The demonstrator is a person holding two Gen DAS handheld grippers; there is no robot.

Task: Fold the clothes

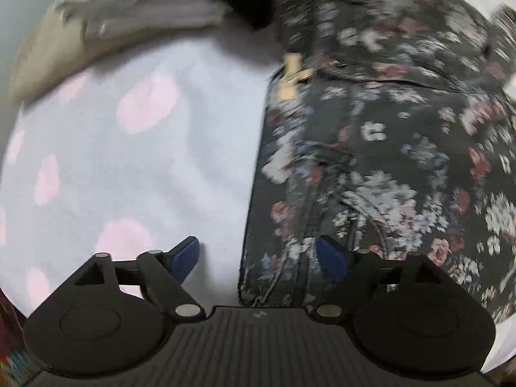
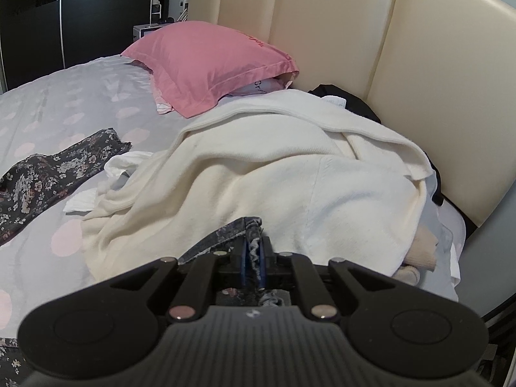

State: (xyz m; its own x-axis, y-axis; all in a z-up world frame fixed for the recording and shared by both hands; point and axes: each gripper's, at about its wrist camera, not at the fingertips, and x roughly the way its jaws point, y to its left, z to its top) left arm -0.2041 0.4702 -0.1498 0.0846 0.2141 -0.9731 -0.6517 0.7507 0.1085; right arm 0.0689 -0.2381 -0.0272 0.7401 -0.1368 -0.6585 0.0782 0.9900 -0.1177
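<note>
A dark floral garment (image 1: 371, 148) lies spread on the bed sheet in the left wrist view, its straight left edge running down toward the camera. My left gripper (image 1: 259, 259) points down over that edge with its blue pads wide apart; nothing is pinched, and the right pad (image 1: 332, 258) hovers over the fabric. In the right wrist view my right gripper (image 2: 253, 254) is shut on a bunched edge of the floral garment (image 2: 225, 232). More of the floral garment (image 2: 48, 174) trails across the bed at left.
A cream knit garment (image 2: 258, 167) is heaped ahead of the right gripper, over dark clothes (image 2: 348, 96). A pink pillow (image 2: 209, 61) lies by the padded headboard (image 2: 419, 48). The grey sheet with pink dots (image 1: 145, 161) shows at left. Light folded cloth (image 1: 145, 3) sits at the top.
</note>
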